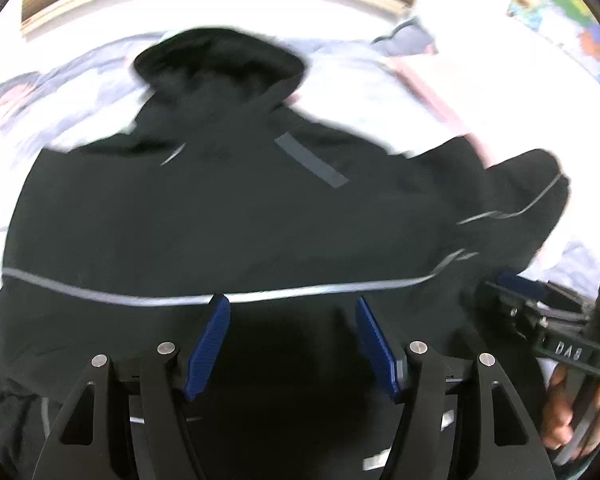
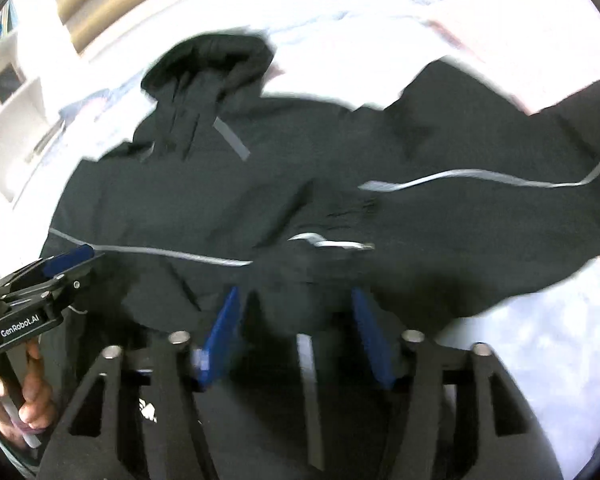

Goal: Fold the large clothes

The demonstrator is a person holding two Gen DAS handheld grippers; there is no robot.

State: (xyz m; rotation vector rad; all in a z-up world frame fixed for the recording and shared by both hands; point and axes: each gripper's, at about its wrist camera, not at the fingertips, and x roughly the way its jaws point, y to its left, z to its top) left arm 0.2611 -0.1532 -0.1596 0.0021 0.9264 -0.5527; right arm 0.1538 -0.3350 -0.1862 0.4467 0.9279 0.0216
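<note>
So the black hooded jacket (image 1: pixel 228 216) is spread out on a pale bedspread (image 1: pixel 364 80), hood (image 1: pixel 216 60) pointing away from both cameras and the hem nearest them, so its long axis runs straight ahead from the grippers. On the left, the left gripper (image 1: pixel 293 344) hangs over the hem area just below the grey reflective stripe (image 1: pixel 140 300), blue pads wide apart with nothing between them. Moving right, the right gripper (image 2: pixel 296 340) is spread just as wide over the lower right part of the body, and I can't see any cloth pinched in it either. Further right the sleeve (image 2: pixel 520 152) is flung out sideways, and it looks closer to the right gripper, so my guess is that one takes it. Readable text: "GenRobot.AI" on the left gripper's body in the right view, and "DAS" on the right one in the left view.
</note>
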